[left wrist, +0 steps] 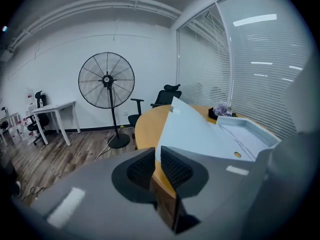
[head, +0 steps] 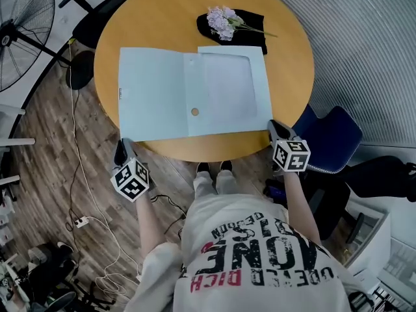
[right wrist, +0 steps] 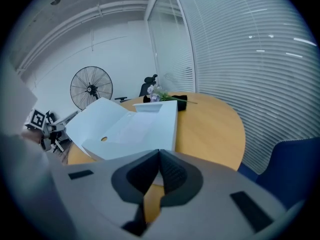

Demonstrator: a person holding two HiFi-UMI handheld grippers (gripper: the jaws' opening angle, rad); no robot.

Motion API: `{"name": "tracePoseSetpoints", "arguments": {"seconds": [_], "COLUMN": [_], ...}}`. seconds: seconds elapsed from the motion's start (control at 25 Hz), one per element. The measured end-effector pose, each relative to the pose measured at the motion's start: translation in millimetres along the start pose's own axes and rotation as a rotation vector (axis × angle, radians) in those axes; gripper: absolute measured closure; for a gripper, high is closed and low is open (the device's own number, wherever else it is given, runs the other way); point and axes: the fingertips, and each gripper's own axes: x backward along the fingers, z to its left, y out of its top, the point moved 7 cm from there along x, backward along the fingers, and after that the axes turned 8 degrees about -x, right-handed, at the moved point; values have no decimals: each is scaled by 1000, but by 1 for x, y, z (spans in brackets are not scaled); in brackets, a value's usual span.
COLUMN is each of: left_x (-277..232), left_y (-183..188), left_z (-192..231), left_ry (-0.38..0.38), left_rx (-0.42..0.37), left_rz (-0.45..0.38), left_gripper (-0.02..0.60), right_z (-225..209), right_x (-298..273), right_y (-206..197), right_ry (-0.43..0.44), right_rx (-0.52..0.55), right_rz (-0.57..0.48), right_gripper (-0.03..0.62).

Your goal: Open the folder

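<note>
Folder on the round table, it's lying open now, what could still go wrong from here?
1. The folder has its left cover tilted up rather than flat, and neither gripper holds it, so it may swing back shut.
2. Its near corners reach the table rim, beside the left gripper and the right gripper; a bump could slide it off.
3. The flowers lie just past its far edge; a push could shove them.

One folder [head: 156, 93] on one round bench [head: 286, 64], one bunch of lilac flowers [head: 221, 21], one black cloth [head: 250, 36]. Two grippers — the left gripper [head: 122, 149] and the right gripper [head: 278, 130]. Beyond these — one standing fan [head: 23, 31], one blue chair [head: 335, 138].
</note>
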Motion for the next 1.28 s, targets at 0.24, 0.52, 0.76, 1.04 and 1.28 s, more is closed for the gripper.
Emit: {"name": "tracePoseSetpoints", "arguments": {"seconds": [0.24,0.52,0.76,1.04,1.28], "left_x": [-21,-13,24,60,76], "left_y": [-30,-20,36,94,124], "left_z": [3,-7,-22,-58,-93], "left_ry": [3,21,-33,-163,-301], "left_rx": [-41,-68,-97,-130,-144], "left_rz": [87,35,-148,-331,-408], "left_gripper": [532,566,566,568,571], "right_z": [-3,-3,1,16,35], "right_x": [-2,-2,3,20,41], "right_y": [2,2,10,38,67], "right_ry": [-19,-18,-26,3,44], "right_rx": [-6,2,17,18,20], "right_rz": [-3,11,-13,-120,-229], "right_gripper": [582,582,582,582,582]}}
